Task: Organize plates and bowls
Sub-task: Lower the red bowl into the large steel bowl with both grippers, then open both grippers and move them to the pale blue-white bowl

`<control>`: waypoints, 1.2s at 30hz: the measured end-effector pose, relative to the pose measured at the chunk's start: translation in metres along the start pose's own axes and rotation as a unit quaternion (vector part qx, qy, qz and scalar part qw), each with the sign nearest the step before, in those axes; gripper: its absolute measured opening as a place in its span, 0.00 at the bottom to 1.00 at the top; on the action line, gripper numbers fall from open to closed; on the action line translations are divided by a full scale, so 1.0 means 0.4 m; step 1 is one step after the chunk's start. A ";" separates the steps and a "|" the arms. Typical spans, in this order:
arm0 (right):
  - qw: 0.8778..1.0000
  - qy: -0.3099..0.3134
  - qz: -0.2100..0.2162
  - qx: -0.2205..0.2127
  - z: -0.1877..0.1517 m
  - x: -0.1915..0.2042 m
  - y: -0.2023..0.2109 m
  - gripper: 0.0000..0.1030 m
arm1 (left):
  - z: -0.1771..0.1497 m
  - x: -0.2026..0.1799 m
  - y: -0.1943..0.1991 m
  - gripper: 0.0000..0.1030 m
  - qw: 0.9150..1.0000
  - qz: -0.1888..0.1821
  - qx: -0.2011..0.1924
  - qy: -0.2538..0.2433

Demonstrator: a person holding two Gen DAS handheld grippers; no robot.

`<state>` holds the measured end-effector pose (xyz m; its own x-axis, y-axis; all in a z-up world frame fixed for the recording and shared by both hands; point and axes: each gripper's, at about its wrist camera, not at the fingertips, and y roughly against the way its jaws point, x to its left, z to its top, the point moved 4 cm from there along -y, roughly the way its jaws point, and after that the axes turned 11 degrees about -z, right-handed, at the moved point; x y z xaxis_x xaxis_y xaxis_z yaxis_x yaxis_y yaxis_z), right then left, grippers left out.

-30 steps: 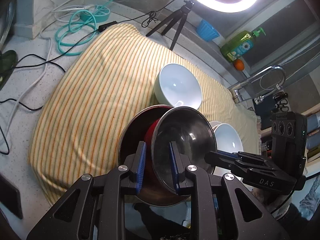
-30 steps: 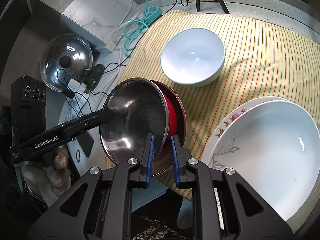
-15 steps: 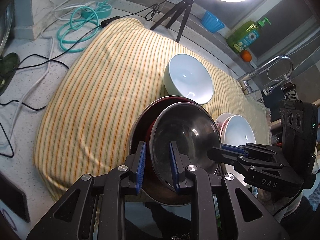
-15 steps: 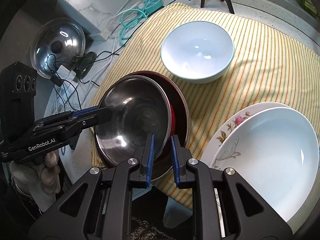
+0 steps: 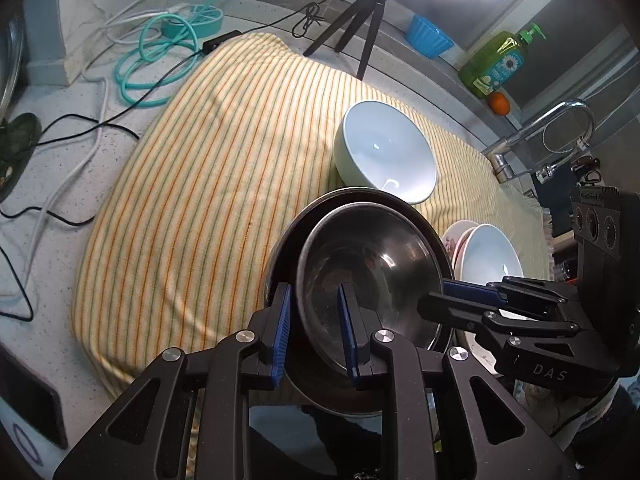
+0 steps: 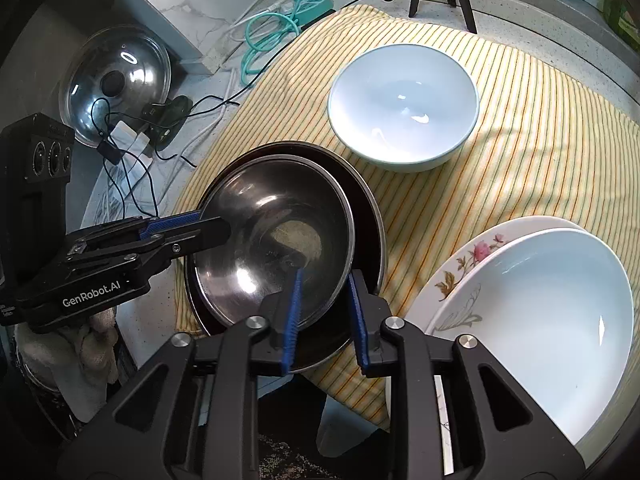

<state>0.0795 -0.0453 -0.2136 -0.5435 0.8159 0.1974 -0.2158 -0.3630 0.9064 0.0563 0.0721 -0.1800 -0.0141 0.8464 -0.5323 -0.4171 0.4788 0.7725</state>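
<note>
A steel bowl [image 5: 372, 256] [image 6: 276, 224] sits nested inside a larger dark steel bowl [image 5: 280, 248] [image 6: 370, 216] at the near edge of the striped cloth [image 5: 208, 184]. My left gripper [image 5: 314, 320] straddles the inner bowl's near rim with its jaws apart; it shows in the right wrist view [image 6: 208, 220] at the bowl's left rim. My right gripper [image 6: 326, 308] has widened around the rim on the other side; it shows in the left wrist view [image 5: 448, 296]. A pale blue bowl [image 5: 386, 152] [image 6: 404, 104] stands behind. A white bowl [image 6: 544, 320] rests on a flowered plate [image 6: 460, 272] at the right.
A tripod [image 5: 356, 16] with ring light, a blue cup [image 5: 430, 40], a green soap bottle [image 5: 496, 64] and a tap [image 5: 540, 132] stand along the back. Cables [image 5: 156, 64] lie at the left. A pot lid [image 6: 116, 80] lies off the cloth.
The steel bowl has come down from tilted to flat inside the larger bowl, hiding its red lining. Both grippers' jaws have widened from their pinch on the rims.
</note>
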 end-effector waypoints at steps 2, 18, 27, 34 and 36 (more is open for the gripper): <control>1.000 -0.002 0.007 0.002 0.000 0.003 -0.001 0.34 | 0.002 -0.001 0.001 0.20 1.000 0.000 0.000 -0.001; 0.999 -0.011 0.031 -0.025 0.016 -0.005 0.048 0.49 | 0.014 -0.011 0.011 0.22 1.000 -0.009 -0.002 0.000; 0.995 -0.050 0.058 -0.068 0.041 -0.067 0.127 0.49 | 0.053 -0.031 0.043 0.22 0.999 -0.032 -0.022 -0.003; 0.990 -0.098 0.050 -0.087 0.078 -0.153 0.143 0.49 | 0.113 -0.032 0.041 0.22 0.999 -0.038 -0.034 -0.008; 0.989 -0.111 0.041 -0.090 0.089 -0.184 0.137 0.49 | 0.135 -0.026 0.031 0.22 0.998 -0.042 -0.036 -0.004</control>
<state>0.1365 -0.1093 -0.1651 -0.3778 0.8518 0.3628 -0.3298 -0.4900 0.8069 0.1004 0.0819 -0.1461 0.0314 0.8056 -0.5916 -0.4808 0.5311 0.6977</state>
